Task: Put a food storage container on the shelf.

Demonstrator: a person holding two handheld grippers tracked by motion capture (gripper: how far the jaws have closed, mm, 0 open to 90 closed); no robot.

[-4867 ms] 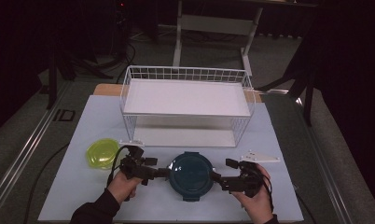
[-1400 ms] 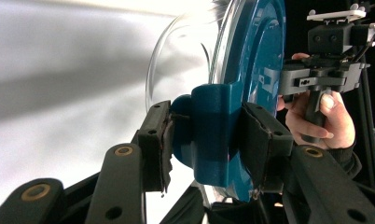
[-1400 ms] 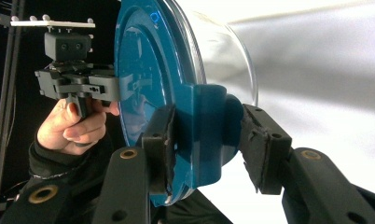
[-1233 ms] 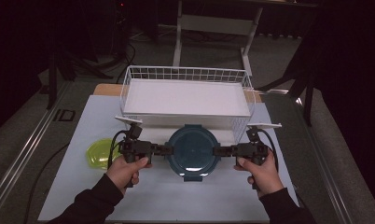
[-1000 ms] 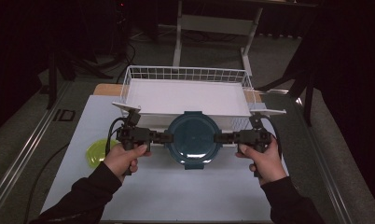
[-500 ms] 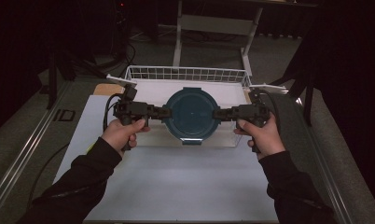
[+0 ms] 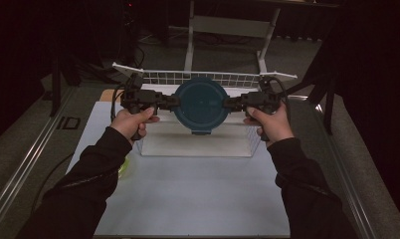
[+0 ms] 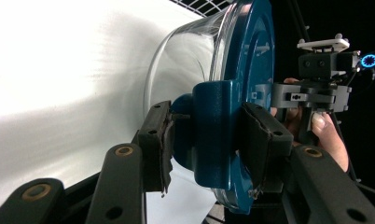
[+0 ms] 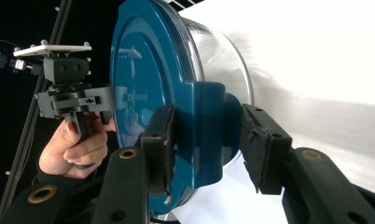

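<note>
High view: a blue-lidded glass container (image 7: 201, 105) is held above the wire basket (image 7: 248, 79), clamped by left gripper (image 7: 170, 102) and right gripper (image 7: 231, 103) fingers.

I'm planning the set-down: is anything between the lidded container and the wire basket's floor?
Nothing visible. The container, held by left tongs and right tongs, hangs above the wire basket; its white floor looks bare.

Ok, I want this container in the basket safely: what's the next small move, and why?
Probably ease it forward a little before lowering: the container hangs above the wire basket, clamped at its side latches by the left gripper and right gripper.
</note>
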